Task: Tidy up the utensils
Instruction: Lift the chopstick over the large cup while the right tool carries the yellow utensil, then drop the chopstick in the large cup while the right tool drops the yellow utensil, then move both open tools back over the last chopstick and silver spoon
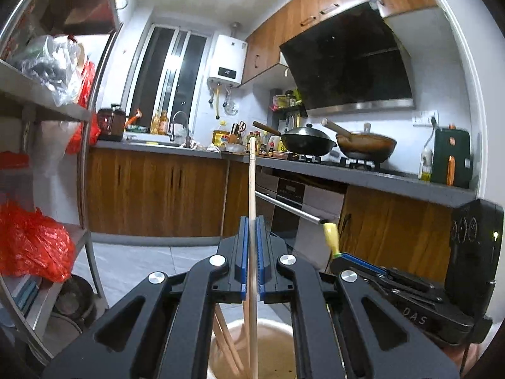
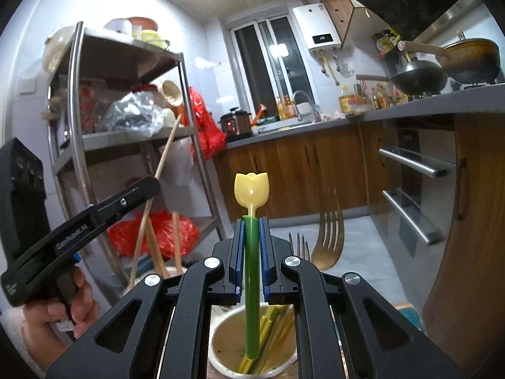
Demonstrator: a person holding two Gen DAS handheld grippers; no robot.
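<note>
The left tongs (image 1: 251, 259) pinch a long pale wooden chopstick (image 1: 251, 189) near its middle, so it stands upright above a round beige utensil cup (image 1: 277, 344) that holds more sticks. The right tongs (image 2: 251, 252) clamp the green stem of a yellow tulip-shaped plastic spoon (image 2: 251, 189), bowl upward, over a white cup (image 2: 221, 357) of yellow-green utensils, probably for sorting by kind. Two forks (image 2: 328, 237) stand just right, blurred

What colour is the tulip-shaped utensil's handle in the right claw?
Green handle, with a pale yellow tulip head; clearest in the right wrist view.
</note>
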